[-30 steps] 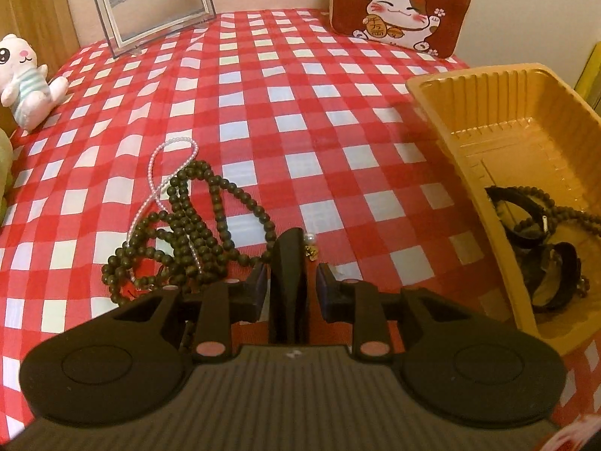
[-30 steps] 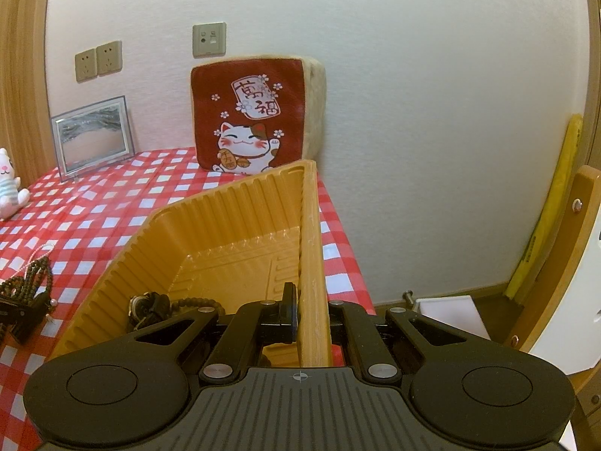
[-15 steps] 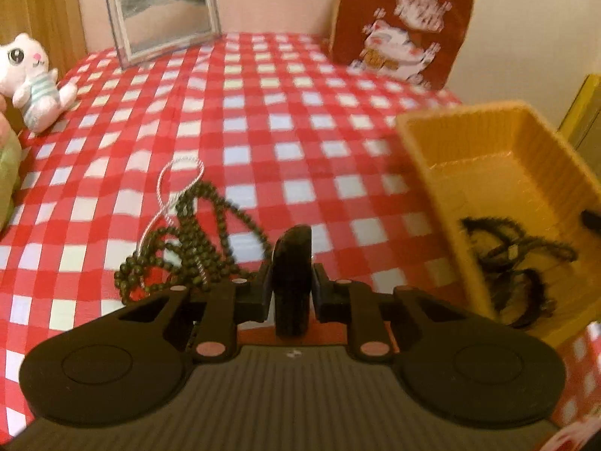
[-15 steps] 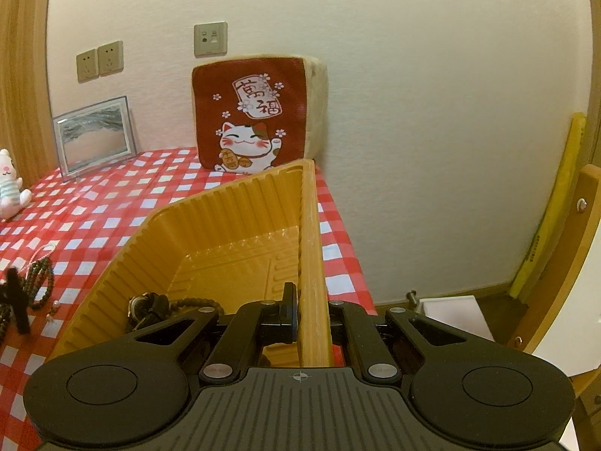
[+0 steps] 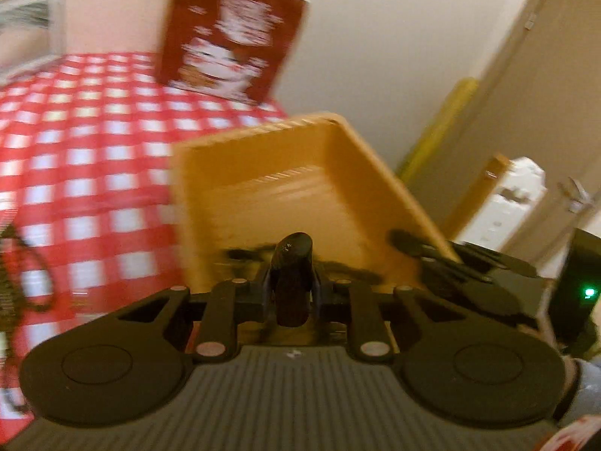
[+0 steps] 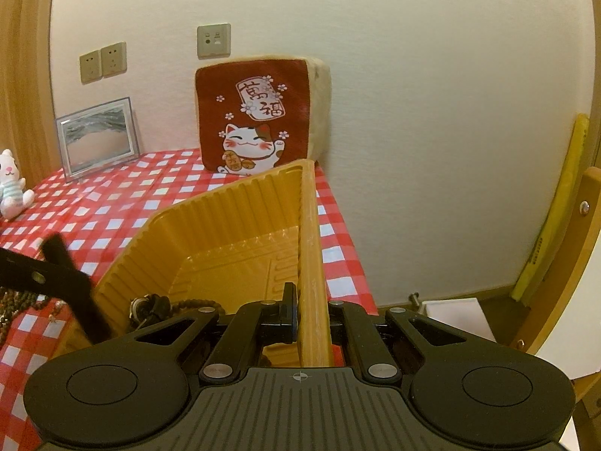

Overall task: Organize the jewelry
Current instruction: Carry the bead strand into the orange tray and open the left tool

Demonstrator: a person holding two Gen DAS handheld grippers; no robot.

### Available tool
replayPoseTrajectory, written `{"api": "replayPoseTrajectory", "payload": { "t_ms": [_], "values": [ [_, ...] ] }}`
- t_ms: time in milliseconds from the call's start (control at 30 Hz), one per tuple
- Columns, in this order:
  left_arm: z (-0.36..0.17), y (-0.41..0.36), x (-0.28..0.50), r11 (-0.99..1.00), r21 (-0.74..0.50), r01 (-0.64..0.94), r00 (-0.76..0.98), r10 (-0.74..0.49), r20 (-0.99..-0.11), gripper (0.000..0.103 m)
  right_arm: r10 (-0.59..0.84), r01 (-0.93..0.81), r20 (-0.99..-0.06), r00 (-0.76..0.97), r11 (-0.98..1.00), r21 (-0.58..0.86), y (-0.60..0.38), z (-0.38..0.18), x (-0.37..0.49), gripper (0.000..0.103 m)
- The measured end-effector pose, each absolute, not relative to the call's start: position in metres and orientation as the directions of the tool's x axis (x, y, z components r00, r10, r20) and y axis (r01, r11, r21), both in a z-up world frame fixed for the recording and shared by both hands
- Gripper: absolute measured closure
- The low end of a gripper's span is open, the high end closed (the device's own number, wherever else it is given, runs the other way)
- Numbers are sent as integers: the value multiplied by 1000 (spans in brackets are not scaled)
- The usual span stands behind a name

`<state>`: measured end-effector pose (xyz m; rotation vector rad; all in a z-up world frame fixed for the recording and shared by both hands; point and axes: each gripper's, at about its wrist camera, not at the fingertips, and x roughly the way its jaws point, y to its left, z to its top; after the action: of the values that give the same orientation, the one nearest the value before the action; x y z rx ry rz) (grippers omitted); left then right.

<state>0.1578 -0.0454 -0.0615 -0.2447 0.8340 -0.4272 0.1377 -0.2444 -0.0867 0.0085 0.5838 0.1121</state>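
My left gripper (image 5: 292,290) is clamped on a dark band (image 5: 293,282), which stands upright between the pads; the jaws have just been closing on it. The left view is blurred, so I can't say what kind of piece it is, perhaps a strap. It is held over the near end of the tray (image 5: 293,173), above dark items (image 5: 244,253) lying on the tray floor.

My right gripper (image 6: 306,310) has its jaws together on the tray's right wall (image 6: 310,233), pinching the rim. In that view I see a watch and dark beads (image 6: 157,306) in the tray's near left corner, and the left gripper with the band (image 6: 60,248) at the tray's left side. More beads (image 6: 18,306) lie on the checked cloth (image 6: 124,206), left of the tray. A cat cushion (image 6: 259,116) leans on the wall behind.
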Motion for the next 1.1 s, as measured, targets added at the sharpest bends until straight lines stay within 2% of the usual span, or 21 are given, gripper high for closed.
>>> {"api": "replayPoseTrajectory", "payload": {
  "t_ms": [300,600,867,1100],
  "values": [
    [-88,-83,174,815,-497,297,458,-578,-675,84,110,-106,-549,829,994,38,-244,-86,136,98],
    [-89,-82,181,830,-487,273,480,-556,-679,83,109,-103,-551,827,994,42,-245,-87,137,98],
    [-62,-42,170,896,-400,194,634,-426,-645,78,110,-101,-555,825,994,47,-246,-88,137,98],
    [-54,19,149,956,-292,19,725,-214,-655,77,110,-101,-558,823,994,48,-247,-89,138,98]
  ]
}}
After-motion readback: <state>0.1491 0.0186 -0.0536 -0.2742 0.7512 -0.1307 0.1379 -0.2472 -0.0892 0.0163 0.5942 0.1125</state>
